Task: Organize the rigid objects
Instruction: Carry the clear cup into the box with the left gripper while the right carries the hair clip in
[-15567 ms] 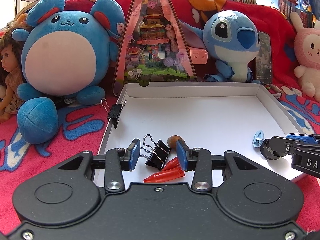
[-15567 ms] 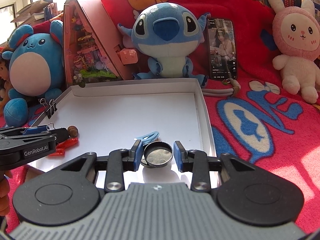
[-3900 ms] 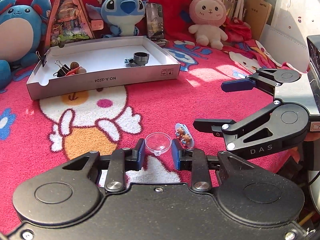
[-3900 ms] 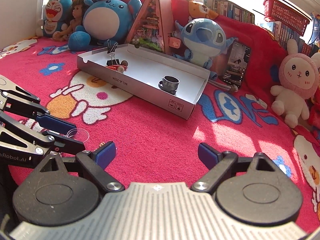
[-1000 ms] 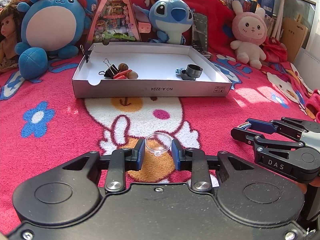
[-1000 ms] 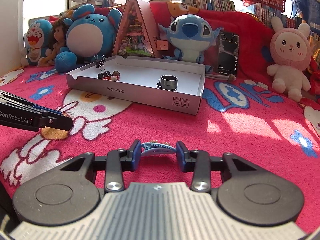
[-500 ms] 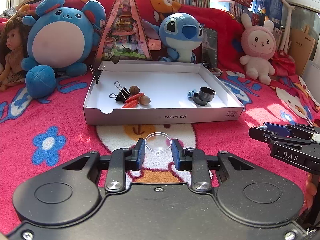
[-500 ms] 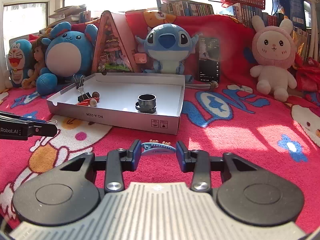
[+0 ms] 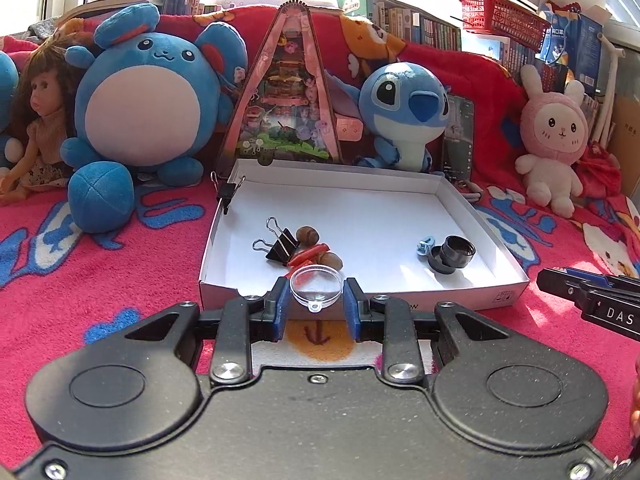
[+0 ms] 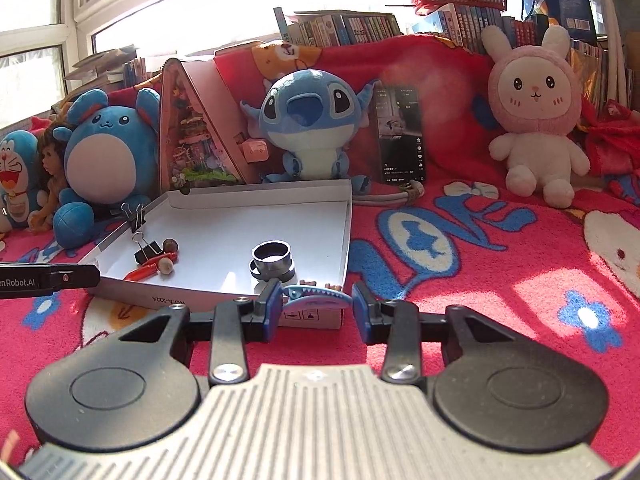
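My left gripper (image 9: 316, 300) is shut on a clear plastic dome cap (image 9: 316, 286), held just in front of the near wall of the white cardboard tray (image 9: 360, 200). My right gripper (image 10: 316, 304) is shut on a blue shark-shaped hair clip (image 10: 316, 298), held at the tray's (image 10: 240, 220) near right corner. In the tray lie a black binder clip (image 9: 280, 246), red cones (image 9: 308, 256), brown nuts (image 9: 307, 235), a small blue clip (image 9: 424, 246) and a black ring stack (image 9: 454, 254), which the right wrist view (image 10: 272, 266) also shows.
Plush toys stand behind the tray: a blue round one (image 9: 148, 96), Stitch (image 9: 404, 112), a pink rabbit (image 9: 554, 136), a doll (image 9: 40, 128). A triangular pink box (image 9: 288, 92) and a phone (image 9: 458, 144) lean at the back. A binder clip (image 9: 228, 192) grips the tray's left corner. Red patterned blanket all around.
Both grippers have moved closer to the tray, still holding their objects. The dome cap now overlaps the tray's front wall and the hair clip is at its near right corner.
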Tool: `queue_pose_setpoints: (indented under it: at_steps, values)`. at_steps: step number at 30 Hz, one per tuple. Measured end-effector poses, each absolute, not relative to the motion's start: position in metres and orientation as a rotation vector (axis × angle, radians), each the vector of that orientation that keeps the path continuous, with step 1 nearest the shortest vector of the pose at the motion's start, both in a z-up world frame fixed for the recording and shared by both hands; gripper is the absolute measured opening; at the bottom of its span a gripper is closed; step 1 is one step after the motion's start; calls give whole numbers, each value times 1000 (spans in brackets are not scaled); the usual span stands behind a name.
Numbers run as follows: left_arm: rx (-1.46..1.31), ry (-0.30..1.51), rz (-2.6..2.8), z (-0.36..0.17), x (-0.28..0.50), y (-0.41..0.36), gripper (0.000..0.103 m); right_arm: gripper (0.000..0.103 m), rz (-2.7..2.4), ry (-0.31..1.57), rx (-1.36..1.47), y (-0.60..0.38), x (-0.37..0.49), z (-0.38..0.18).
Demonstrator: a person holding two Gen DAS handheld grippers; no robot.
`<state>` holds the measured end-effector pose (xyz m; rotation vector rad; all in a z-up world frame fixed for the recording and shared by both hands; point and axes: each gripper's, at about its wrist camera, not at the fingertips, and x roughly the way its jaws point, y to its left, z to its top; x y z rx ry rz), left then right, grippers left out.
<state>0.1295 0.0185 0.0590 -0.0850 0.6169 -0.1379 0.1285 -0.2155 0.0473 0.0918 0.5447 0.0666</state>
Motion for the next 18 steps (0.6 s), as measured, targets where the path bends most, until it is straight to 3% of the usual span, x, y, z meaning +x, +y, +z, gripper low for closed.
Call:
queue_pose_setpoints:
  at_steps: [18]
  values:
    - [-65,624,-67,61,200,18,27,44,42,609,219,-221,196,52]
